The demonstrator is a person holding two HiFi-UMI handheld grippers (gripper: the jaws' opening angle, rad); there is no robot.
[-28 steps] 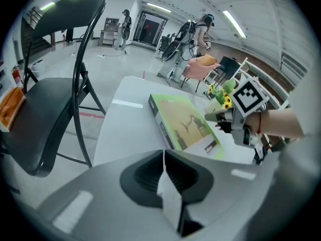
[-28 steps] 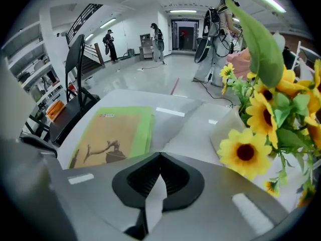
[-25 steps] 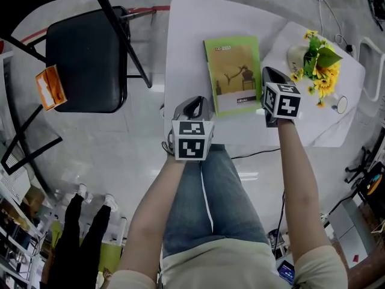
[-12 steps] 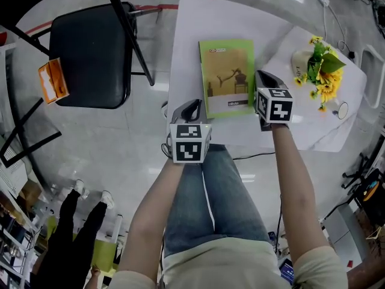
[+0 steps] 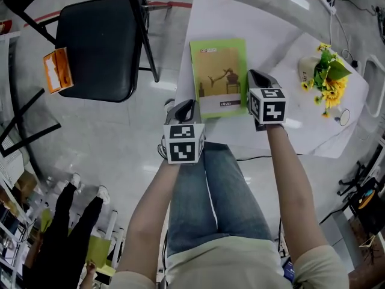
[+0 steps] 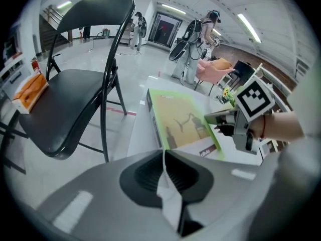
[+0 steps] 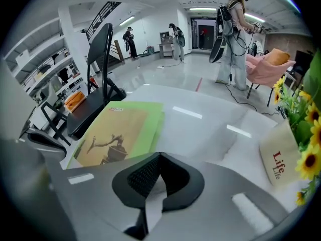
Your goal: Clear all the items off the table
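Approach stage, seemingly: green-bordered paperback book (image 5: 218, 77) lies flat on white bench (image 5: 264, 29), left tool (image 5: 184, 108) at its seven o'clock, right tool (image 5: 257, 80) at three, both closed and empty. Next, jaws likely must open.

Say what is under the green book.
The green book lies flat on the white table, with tabletop showing beside it. Its cover hides whatever might lie directly beneath it. Nothing sticks out at its visible edges.
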